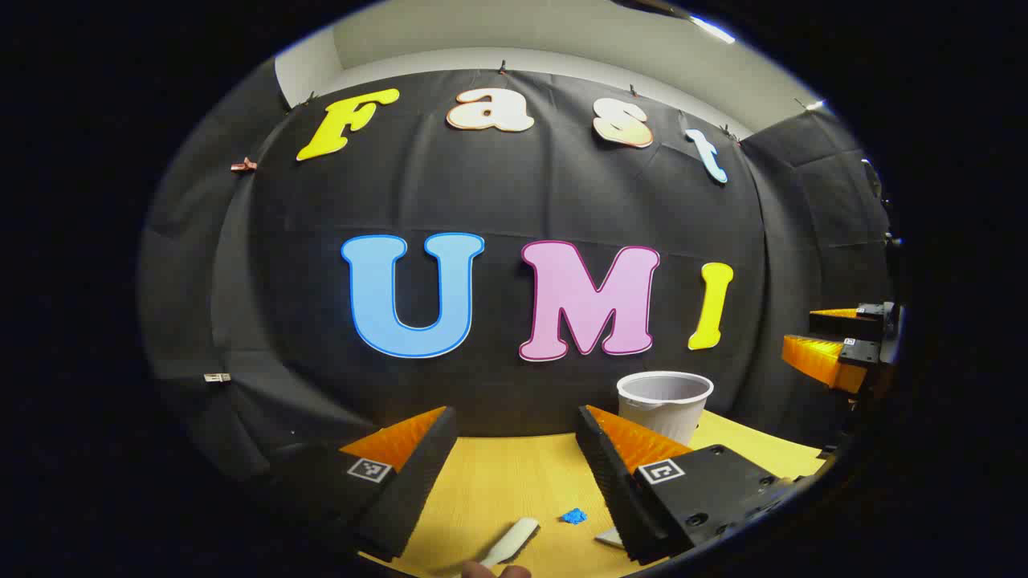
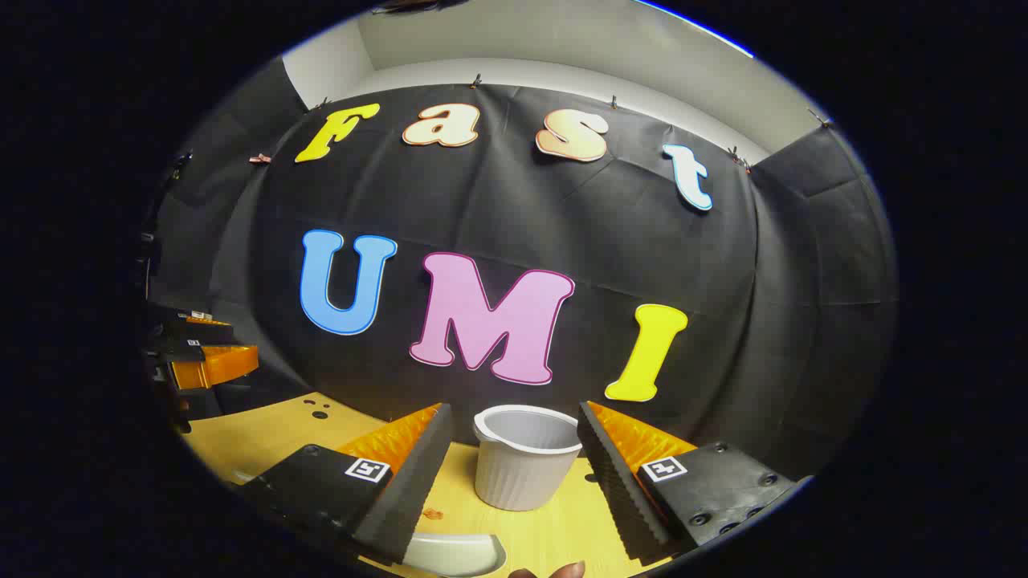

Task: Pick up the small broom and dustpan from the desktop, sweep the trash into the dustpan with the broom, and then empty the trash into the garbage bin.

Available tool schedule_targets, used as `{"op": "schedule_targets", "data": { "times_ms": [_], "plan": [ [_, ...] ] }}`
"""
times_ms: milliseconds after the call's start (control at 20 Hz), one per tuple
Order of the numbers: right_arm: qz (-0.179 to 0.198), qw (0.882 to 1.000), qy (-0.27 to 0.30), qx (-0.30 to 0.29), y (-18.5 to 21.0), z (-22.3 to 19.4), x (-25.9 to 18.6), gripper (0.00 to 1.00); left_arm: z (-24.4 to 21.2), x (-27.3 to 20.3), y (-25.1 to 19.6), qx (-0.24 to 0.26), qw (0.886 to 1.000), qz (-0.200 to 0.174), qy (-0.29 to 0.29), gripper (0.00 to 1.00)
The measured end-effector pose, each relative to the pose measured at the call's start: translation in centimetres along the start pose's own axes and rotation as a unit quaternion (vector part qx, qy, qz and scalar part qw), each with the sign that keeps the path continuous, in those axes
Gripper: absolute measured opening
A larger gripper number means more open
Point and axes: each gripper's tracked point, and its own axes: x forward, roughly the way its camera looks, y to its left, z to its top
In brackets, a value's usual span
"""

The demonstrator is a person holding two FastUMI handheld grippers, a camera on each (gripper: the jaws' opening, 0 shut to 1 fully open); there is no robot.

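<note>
**Both claws spread above the counter, nothing held**

In the left gripper view, the left claw (image 1: 514,449) has its two fingers spread wide apart, and nothing is between them. In the gap, low on the yellow wooden counter (image 1: 506,482), lies a white handle (image 1: 511,543), slanted; I cannot tell if it belongs to the small broom or to the dustpan. Just beside it, to the right, is a small blue scrap of trash (image 1: 573,516). A flat white piece (image 1: 609,538) shows at the inner edge of the right finger, mostly hidden. At the bottom edge a fingertip of a person (image 1: 496,571) shows. Farther back, beyond the right finger, stands the white ribbed garbage bin (image 1: 665,401) on the counter, upright and open at the top. At the far right edge the right claw (image 1: 835,341) is seen, above the counter.

In the right gripper view, the right claw (image 2: 514,449) is also spread, pinching nothing. The garbage bin (image 2: 524,467) stands between the fingers but farther off, touching neither. Near the left finger, at the bottom, is the curved white edge of the dustpan (image 2: 456,554). A small orange scrap (image 2: 434,513) lies on the counter (image 2: 257,437) near the left finger. At the left edge the left claw (image 2: 205,353) shows, well apart.
</note>
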Motion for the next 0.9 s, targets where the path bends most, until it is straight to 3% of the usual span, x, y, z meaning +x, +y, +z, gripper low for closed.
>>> {"op": "schedule_targets", "data": {
  "times_ms": [200, 700, 900],
  "plan": [
    [0.001, 1.000, 0.006, 0.007, 0.6, -0.1, 0.1, 0.97, -0.4, -0.3, -0.1, -0.016, 1.000, -0.016, 0.008, 0.95],
    [0.003, 0.999, 0.032, 0.008, 1.0, -1.6, -0.5, 0.97, -1.2, -0.8, 0.5, -0.013, 1.000, -0.015, 0.014, 0.95],
    [0.051, 0.992, 0.115, 0.008, 2.3, -6.5, -2.3, 0.98, -1.5, -1.0, 0.6, -0.010, 1.000, -0.015, 0.016, 0.96]
  ]
}}
